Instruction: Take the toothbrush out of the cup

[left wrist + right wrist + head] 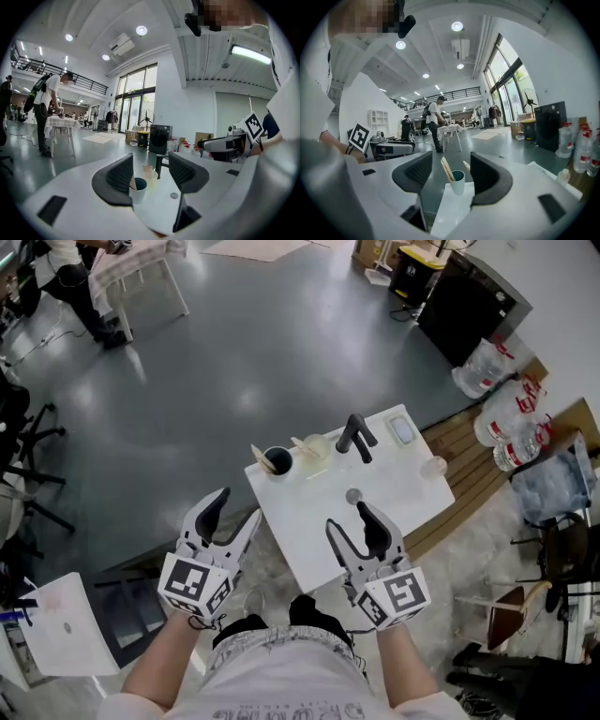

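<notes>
A small pale cup with a dark inside [277, 460] stands at the far left corner of the white countertop [314, 526], with a tan wooden toothbrush [261, 457] leaning in it. The left gripper [237, 505] and right gripper [349, 517] hover at the near edge, jaws apart and empty. Best to pinch the handle above the rim and lift along its lean, so the cup isn't tipped.

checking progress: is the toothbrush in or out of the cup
In. The toothbrush leans inside the upright cup, handle sticking above its rim.
</notes>
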